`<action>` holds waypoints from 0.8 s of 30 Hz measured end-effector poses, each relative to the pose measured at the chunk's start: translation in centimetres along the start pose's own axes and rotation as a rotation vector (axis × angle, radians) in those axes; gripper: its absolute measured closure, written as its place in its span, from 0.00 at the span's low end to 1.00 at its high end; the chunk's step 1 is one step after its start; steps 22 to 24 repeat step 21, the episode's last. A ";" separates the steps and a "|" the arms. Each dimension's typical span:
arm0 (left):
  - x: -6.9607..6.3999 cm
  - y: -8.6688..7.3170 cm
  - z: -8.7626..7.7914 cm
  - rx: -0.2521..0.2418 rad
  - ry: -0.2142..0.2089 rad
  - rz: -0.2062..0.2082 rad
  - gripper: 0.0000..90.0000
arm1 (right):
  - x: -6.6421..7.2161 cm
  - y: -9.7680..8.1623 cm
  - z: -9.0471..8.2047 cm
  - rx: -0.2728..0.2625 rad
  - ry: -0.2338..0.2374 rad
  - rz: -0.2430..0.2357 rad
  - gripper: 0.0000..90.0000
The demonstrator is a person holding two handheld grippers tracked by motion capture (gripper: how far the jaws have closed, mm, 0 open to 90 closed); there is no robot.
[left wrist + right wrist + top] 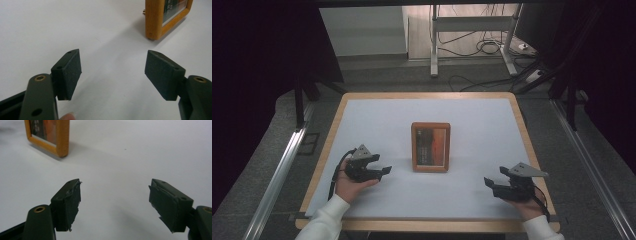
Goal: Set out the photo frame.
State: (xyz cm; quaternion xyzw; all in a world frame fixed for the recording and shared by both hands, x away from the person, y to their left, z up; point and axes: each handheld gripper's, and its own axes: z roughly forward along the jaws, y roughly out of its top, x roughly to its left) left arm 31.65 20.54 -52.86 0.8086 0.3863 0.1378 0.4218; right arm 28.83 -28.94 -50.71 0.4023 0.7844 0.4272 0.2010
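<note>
High view puts the wooden picture frame (430, 147) flat at the middle of your white counter (472, 120), between your left hand-held gripper (382, 170) and your right hand-held gripper (488, 183), nearer the left one and touching neither. Left gripper view adds the frame's corner (160, 22) ahead to the right. Both hand-held grippers gape wide, holding nothing.

White surface (377, 120) with wood edging; wooden picture frame (430, 147) lying flat at centre. Behind: metal stand legs (433, 45), loose cables (484, 47) on floor.
</note>
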 end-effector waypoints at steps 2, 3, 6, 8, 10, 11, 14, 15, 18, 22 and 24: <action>-0.2 -0.1 -0.1 0.000 0.004 0.001 0.32 | -0.3 -0.2 -0.5 -0.010 -0.007 0.009 0.28; -0.2 -0.1 -0.2 0.000 0.008 0.000 0.32 | -0.4 -0.3 -0.6 -0.014 -0.008 0.009 0.28; -0.3 -0.2 -0.4 -0.001 0.015 0.001 0.32 | -0.5 -0.4 -0.3 -0.010 -0.009 0.006 0.27; -0.3 -0.3 -0.4 -0.002 0.014 -0.004 0.32 | -0.3 -0.3 0.1 -0.004 -0.025 -0.003 0.25; -0.2 -0.4 -0.4 -0.001 0.016 -0.004 0.32 | -0.1 -0.2 0.4 0.001 -0.015 -0.006 0.24; -0.2 -0.4 -0.4 -0.002 0.013 -0.004 0.32 | 0.0 -0.2 0.4 -0.001 -0.015 -0.010 0.24; -0.2 -0.4 -0.4 -0.001 0.012 0.000 0.32 | 0.2 -0.1 0.6 -0.002 -0.017 -0.009 0.24; -0.2 -0.4 -0.4 -0.002 0.011 0.001 0.32 | 0.2 -0.1 0.6 -0.002 -0.019 -0.006 0.24; -0.2 -0.4 -0.3 -0.001 0.010 0.006 0.32 | 0.4 0.0 1.0 0.000 -0.009 -0.003 0.24; -0.1 -0.4 -0.3 -0.001 0.009 0.004 0.32 | 0.9 0.1 1.4 0.000 0.012 0.001 0.24; -0.1 -0.4 -0.3 -0.001 0.009 0.004 0.32 | 0.9 0.1 1.4 0.000 0.012 0.001 0.24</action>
